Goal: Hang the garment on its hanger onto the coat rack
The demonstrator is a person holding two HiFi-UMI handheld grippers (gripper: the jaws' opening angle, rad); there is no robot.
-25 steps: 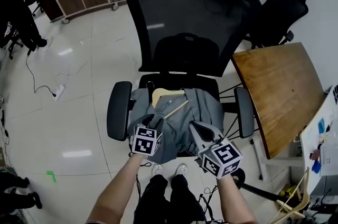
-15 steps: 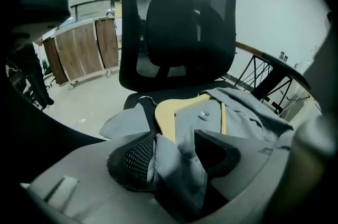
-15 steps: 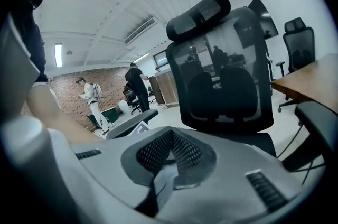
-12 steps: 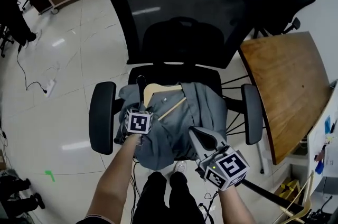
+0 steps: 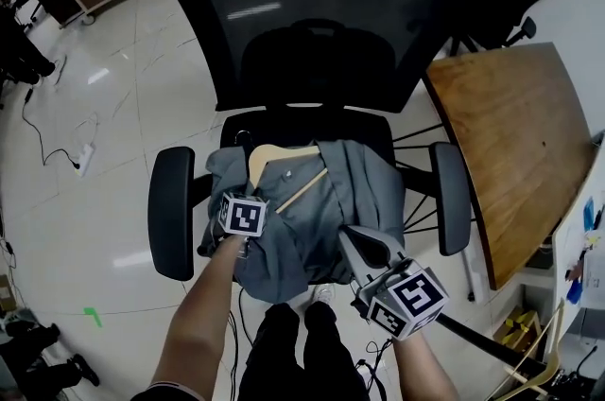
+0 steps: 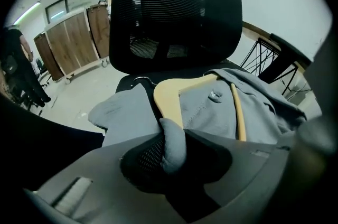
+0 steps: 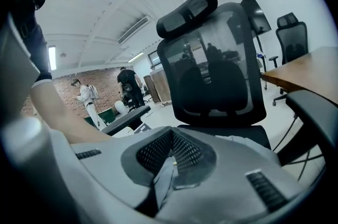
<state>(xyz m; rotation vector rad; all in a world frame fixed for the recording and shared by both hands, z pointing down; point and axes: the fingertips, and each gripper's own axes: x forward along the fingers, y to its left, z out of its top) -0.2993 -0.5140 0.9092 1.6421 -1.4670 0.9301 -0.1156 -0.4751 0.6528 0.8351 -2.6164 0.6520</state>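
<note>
Black mesh and padding make up the office chair [image 5: 312, 21] that we face. Its left armrest [image 5: 172, 210] stands just left of the seat.

The left gripper [image 6: 172, 148] comes next, low over the left part of the seat. In the left gripper view its jaws are closing, and an upright fold of cloth stands between them. We think the pads already pinch that fold, though the dark throat of the tool makes the contact hard to judge.

The fold belongs to the grey garment [image 5: 317, 215]. It lies rumpled across the seat and reaches from beside the left armrest almost to the right one. It is on a pale wooden hanger [image 5: 267, 159], which lies flat at the back of the seat, just beyond the left gripper. One curved shoulder and the straight crossbar are bare. The hanger's dark hook [image 5: 244, 137] points toward the chair back. The left gripper touches only cloth, just short of the wood.

To the right, the right gripper [image 7: 170, 162] hangs off the front right corner of the seat. It is near the garment's hem but we see it apart from it. Its jaws are pressed together and nothing is between them.

Beyond it are the right armrest [image 5: 454, 200] and then a brown wooden table [image 5: 510, 144], well apart from the garment.
</note>
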